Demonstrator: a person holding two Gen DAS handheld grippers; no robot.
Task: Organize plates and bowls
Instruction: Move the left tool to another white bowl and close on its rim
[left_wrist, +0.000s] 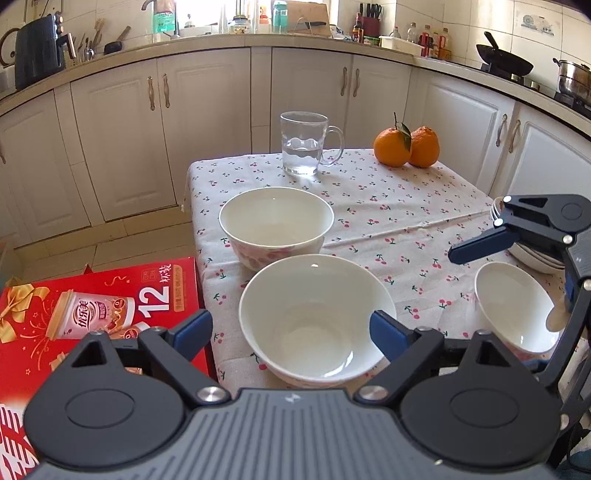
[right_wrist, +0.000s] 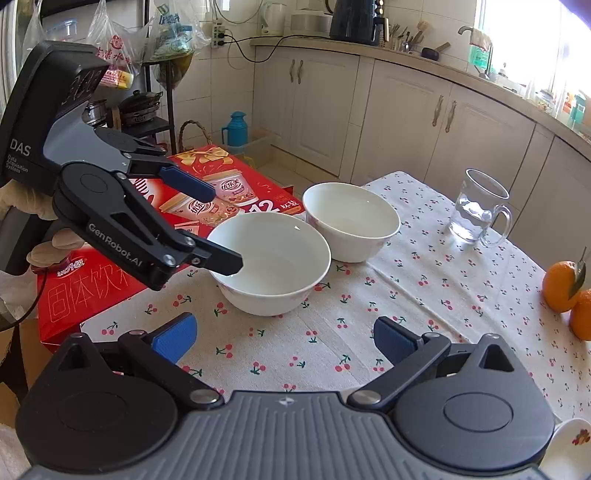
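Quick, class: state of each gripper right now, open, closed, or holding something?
Left gripper: open, its fingers straddling the rim of the near bowl, not gripping it.
Right gripper: open, holding nothing, over the tablecloth.

The two bowls (left_wrist: 317, 317) (left_wrist: 276, 223) are shiny, smooth white china. The cloth (left_wrist: 388, 206) on the counter looks soft and matt. The mug (left_wrist: 304, 144) is clear glass. The red box (left_wrist: 99, 306) is glossy card.

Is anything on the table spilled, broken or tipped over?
Nothing stands out. The near bowl, the far bowl and the small bowl all sit upright and whole. The glass mug stands straight with water inside, none on the cloth. The two oranges rest together.
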